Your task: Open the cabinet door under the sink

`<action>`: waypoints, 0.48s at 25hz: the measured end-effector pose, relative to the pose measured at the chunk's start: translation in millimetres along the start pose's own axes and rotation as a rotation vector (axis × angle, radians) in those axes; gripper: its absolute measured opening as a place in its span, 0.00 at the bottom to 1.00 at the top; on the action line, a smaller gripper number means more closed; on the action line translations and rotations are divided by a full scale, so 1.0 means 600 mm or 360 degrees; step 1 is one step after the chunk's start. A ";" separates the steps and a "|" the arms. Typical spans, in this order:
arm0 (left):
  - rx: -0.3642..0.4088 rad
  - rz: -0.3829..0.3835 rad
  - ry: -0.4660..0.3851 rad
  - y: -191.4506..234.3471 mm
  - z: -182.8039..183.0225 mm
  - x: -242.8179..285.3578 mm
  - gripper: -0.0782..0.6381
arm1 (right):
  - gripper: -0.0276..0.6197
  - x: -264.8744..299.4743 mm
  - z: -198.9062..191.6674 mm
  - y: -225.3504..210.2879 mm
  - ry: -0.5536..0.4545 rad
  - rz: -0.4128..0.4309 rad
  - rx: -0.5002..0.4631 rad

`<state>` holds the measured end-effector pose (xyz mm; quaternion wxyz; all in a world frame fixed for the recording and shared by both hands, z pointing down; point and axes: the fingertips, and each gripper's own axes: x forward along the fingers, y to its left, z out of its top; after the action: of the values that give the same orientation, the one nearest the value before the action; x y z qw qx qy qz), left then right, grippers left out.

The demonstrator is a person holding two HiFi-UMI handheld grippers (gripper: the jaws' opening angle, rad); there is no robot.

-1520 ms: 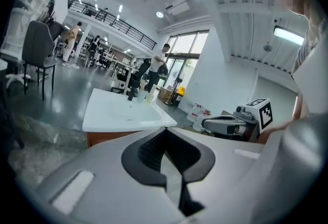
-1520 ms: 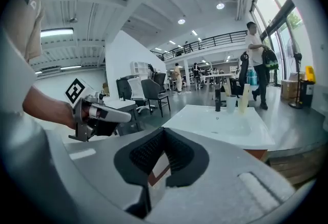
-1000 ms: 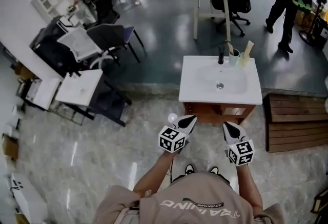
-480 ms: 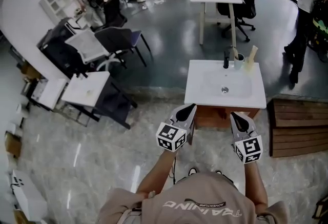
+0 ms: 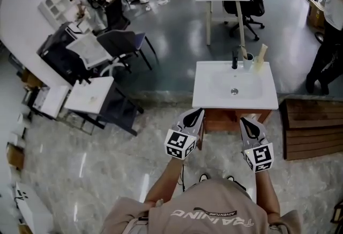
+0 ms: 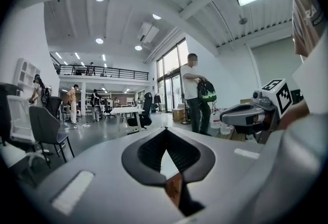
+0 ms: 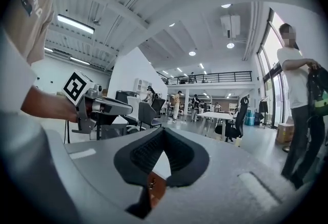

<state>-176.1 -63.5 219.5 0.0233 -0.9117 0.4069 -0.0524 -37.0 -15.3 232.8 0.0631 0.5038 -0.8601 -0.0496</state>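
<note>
The left gripper [image 5: 200,112] and the right gripper [image 5: 244,120] were held level and side by side. Each had its fingers pressed together with nothing between them. The wooden cabinet [image 5: 229,120] stood just beyond both sets of fingertips, under the white sink [image 5: 210,98] and filling the gap between the two tips. Whether either tip touched its front could not be told. The black faucet [image 5: 234,59] stood farther ahead, at the sink's far edge.

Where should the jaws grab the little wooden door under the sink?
Come at the cabinet door from the front, level, since the sink overhangs it from above. Grip its handle or free edge; neither can be made out here.
</note>
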 end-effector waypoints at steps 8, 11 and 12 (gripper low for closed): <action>0.0014 -0.0040 0.0013 -0.026 -0.008 0.000 0.13 | 0.05 -0.019 0.007 -0.016 -0.0022 -0.0034 0.0052; -0.0004 -0.0041 0.0026 -0.032 -0.015 -0.003 0.13 | 0.05 -0.019 -0.005 -0.011 0.0029 -0.0026 0.0002; -0.0009 -0.0039 0.0029 -0.033 -0.016 -0.004 0.13 | 0.05 -0.020 -0.008 -0.009 0.0040 -0.0019 0.0003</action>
<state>-164.3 -48.4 230.7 0.0163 -0.9162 0.3959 -0.0599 -26.1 -7.6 235.8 0.0731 0.5095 -0.8563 -0.0430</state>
